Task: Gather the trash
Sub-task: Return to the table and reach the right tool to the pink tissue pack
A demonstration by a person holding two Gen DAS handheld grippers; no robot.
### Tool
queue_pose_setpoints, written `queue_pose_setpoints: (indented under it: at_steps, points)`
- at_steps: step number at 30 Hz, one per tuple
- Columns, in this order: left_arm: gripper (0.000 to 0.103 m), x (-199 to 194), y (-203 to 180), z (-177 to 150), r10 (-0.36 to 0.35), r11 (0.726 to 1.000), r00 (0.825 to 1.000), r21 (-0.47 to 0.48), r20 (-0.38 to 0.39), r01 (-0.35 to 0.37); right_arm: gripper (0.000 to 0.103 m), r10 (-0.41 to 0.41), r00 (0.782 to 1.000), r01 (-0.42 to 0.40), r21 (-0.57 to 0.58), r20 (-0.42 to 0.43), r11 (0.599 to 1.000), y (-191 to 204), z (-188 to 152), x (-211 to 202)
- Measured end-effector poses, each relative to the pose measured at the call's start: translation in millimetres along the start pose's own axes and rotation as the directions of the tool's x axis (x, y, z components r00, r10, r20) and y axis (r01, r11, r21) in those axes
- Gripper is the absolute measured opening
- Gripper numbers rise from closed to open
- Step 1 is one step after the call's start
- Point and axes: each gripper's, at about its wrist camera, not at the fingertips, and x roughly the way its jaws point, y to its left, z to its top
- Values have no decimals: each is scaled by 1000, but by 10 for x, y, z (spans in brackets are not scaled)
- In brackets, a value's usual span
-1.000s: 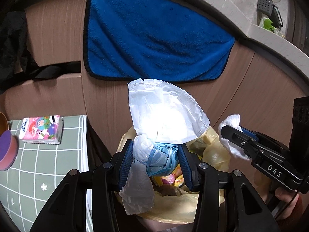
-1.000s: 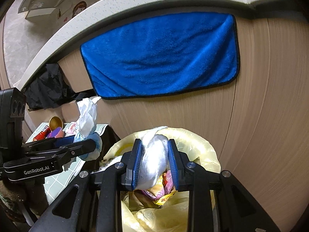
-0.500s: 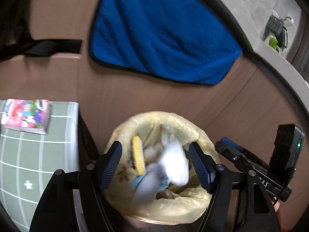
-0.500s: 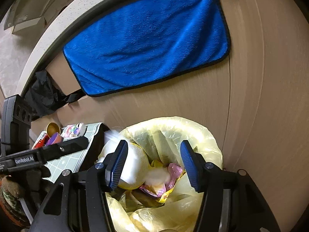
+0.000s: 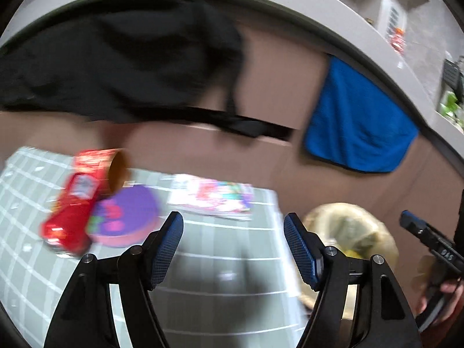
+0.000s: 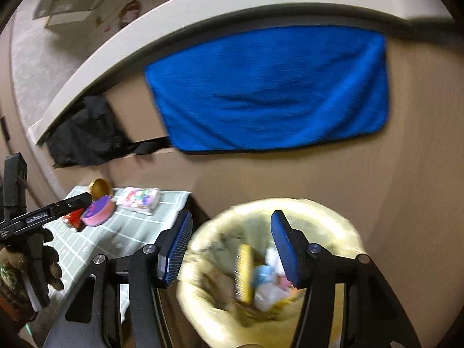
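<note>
Hanging empty, both jaws apart: left gripper (image 5: 233,240) over table (image 5: 220,290) (right gripper (image 6: 232,243) over bin (image 6: 327,217)).

The right gripper (image 6: 232,246) hangs wide and empty over the yellow-lined trash bin (image 6: 345,232); left of the bin, the left gripper (image 6: 69,203) reaches over the checked table (image 6: 133,232).

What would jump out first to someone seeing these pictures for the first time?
Most striking is the bright blue towel hanging on the brown cabinet front below the pale counter edge. Below it, the yellow-lined trash bin sits full of wrappers and tissue, with the open, empty right gripper over it. To the bin's left, a red can lies on its side beside a purple round tin on the green grid-patterned table.
</note>
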Motion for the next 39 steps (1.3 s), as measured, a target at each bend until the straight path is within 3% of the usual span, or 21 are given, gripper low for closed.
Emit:
queue_pose_setpoints:
  at_steps: [5,10,16,20,25,28,30,31,34,36,39]
  points:
    - [72,-197,655,-54,39,997,999,-63,-4,-39,54,133,987,-141,-92,-88,986,626,112,480]
    - [72,-349,993,-83,23,998,1000,-62,-11,-23,54,177,963,-236,-311,-204,921,1386,198,1181]
    - [72,-522,1296,-181,8,998,1000,-55,-18,-9,54,105,946,-250,-486,-305,837,1919,307,2034]
    - [72,-603,1525,-217,-3,996,1000,-90,-12,2,54,91,937,-247,-453,-338,857,1927,414,2411]
    - [72,-587,1744,-234,3,992,1000,-130,-5,-4,54,175,896,-313,-302,-408,900,1767,408,2536]
    - [72,-536,1788,-240,-3,987,1000,-159,-16,1,55,226,868,-367,-264,-442,892,1766,244,2426]
    - [72,-505,1787,-248,-3,987,1000,-162,-18,0,55,244,849,-410,-290,-469,865,1853,105,2313]
    - [72,-484,1780,-253,-5,986,1000,-164,-21,2,55,234,847,-420,-331,-478,845,1924,26,2259]
    - [72,-443,1746,-250,-4,986,1000,-169,-26,0,56,169,869,-400,-460,-465,793,2134,-140,2154]
    - [72,-439,1723,-239,3,985,1000,-171,-22,-6,56,155,875,-387,-470,-458,793,2168,-148,2169]
    - [72,-430,1709,-180,12,984,1000,-176,-11,-14,54,166,885,-366,-428,-435,826,2156,-97,2224]
